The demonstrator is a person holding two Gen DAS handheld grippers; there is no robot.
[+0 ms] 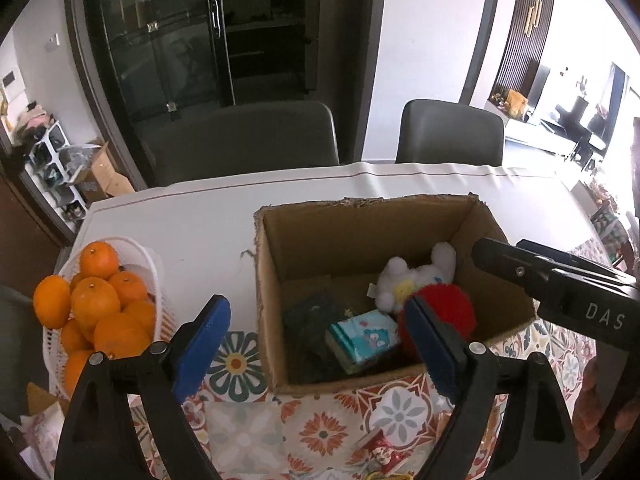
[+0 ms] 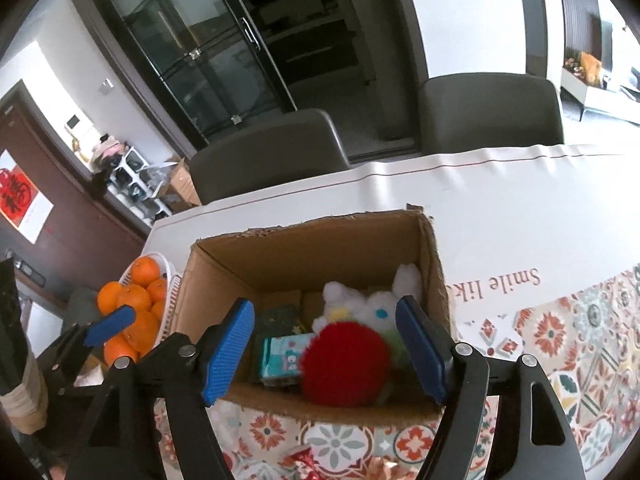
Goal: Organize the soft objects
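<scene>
Patterned tablecloth, cardboard box of plush toys.

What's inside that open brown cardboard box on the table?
In the open brown cardboard box: a fuzzy red ball, a white plush toy behind it, a teal cartoon-printed packet and a dark flat item. Anything beneath them is hidden.

A white basket heaped with oranges sits at the lower left of the left wrist view, on the counter under its white cloth. Near the bottom edge, a floral patterned mat covers the counter. Two grey chairs stand behind, before dark glass doors at the top. A white shelf and cardboard cartons stand far left.
</scene>
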